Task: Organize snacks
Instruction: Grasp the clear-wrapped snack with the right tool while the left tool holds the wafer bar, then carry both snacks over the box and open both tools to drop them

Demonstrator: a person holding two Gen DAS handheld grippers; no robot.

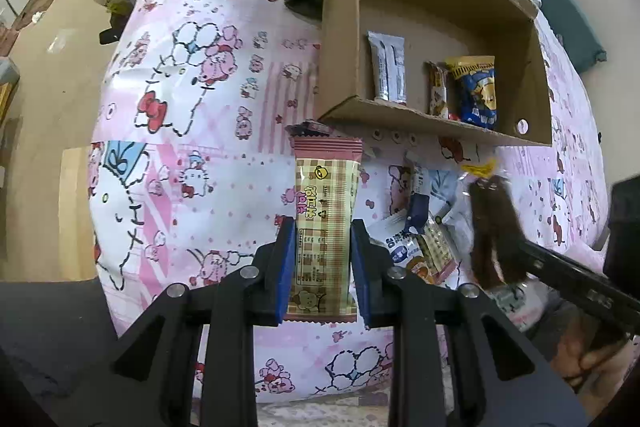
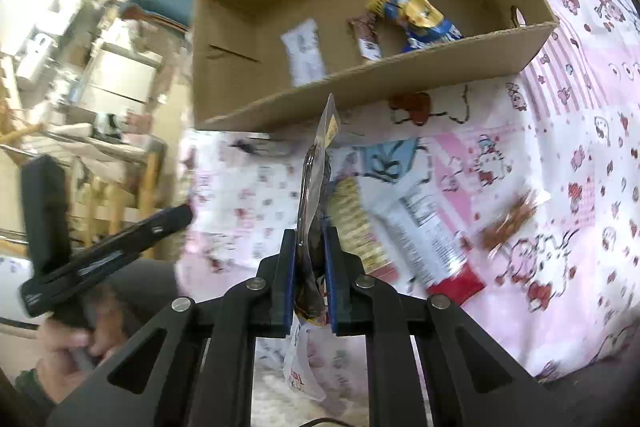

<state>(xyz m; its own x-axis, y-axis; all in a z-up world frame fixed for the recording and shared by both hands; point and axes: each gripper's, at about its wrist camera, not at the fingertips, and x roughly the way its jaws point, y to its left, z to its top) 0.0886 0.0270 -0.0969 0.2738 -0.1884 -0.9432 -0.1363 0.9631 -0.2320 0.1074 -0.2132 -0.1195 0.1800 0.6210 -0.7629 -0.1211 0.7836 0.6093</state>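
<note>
Closest to me, my left gripper (image 1: 323, 259) has its blue pads pinched on the sides of a plaid snack bar (image 1: 325, 223), which stands lengthwise between them above the pink cartoon-print cloth (image 1: 192, 155). My right gripper (image 2: 311, 267) is clamped tight on a clear packet of dark snack (image 2: 314, 195), held edge-on so I see little of its face; from the left wrist view the same packet (image 1: 490, 227) hangs blurred at the right. Just past my fingers, loose snacks lie on the cloth: a white wrapper with a red end (image 2: 434, 239) and a small pack of brownish sticks (image 2: 510, 221). Farther on sits the cardboard box (image 1: 400, 113), open, with a silver packet (image 1: 387, 67), a slim brown bar (image 1: 437, 89) and a blue-and-yellow bag (image 1: 476, 91) already inside.
</note>
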